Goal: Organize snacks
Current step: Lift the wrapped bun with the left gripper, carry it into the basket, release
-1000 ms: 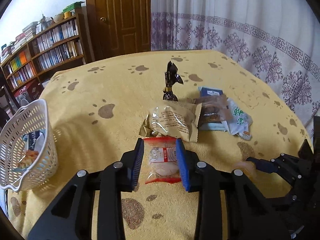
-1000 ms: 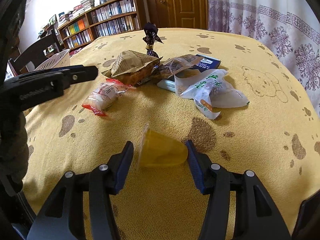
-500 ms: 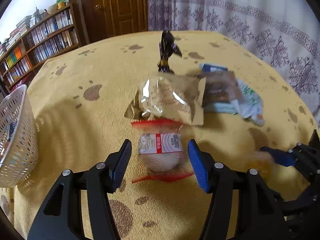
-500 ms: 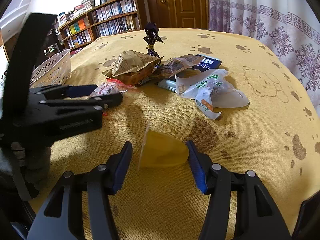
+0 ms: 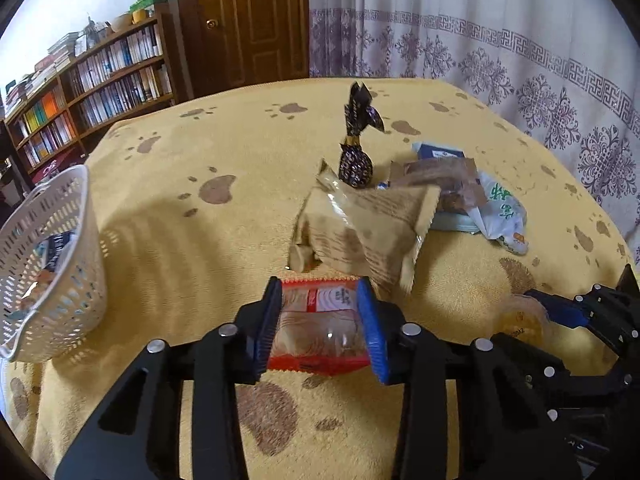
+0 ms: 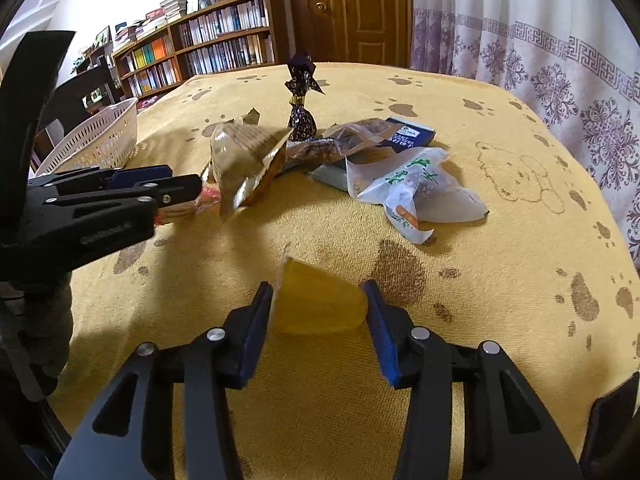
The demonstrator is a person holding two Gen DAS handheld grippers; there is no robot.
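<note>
My left gripper (image 5: 321, 326) has its blue pads pressed against both sides of the red-edged snack packet (image 5: 318, 330), squeezing it across its width so the crimped ends stick out front and back; I judge that grip firm enough to carry. The packet sits just in front of the tan wrapped pastry (image 5: 360, 232), which leans on the rest of the pile, so I hold low and near to avoid dragging it. My right gripper (image 6: 316, 316) brackets the yellow jelly cup (image 6: 316, 306), which lies on its side on the yellow blanket (image 6: 500, 264). The pads sit at its lid and base, but I cannot tell whether they actually pinch it. Beyond lie the white green-lettered bag (image 6: 416, 190), a dark blue packet (image 6: 412, 134) and an upright foil-wrapped candy (image 6: 301, 114). The white basket (image 5: 52, 264) waits to my left, already holding a few packets, so that is likely where these two go.
</note>
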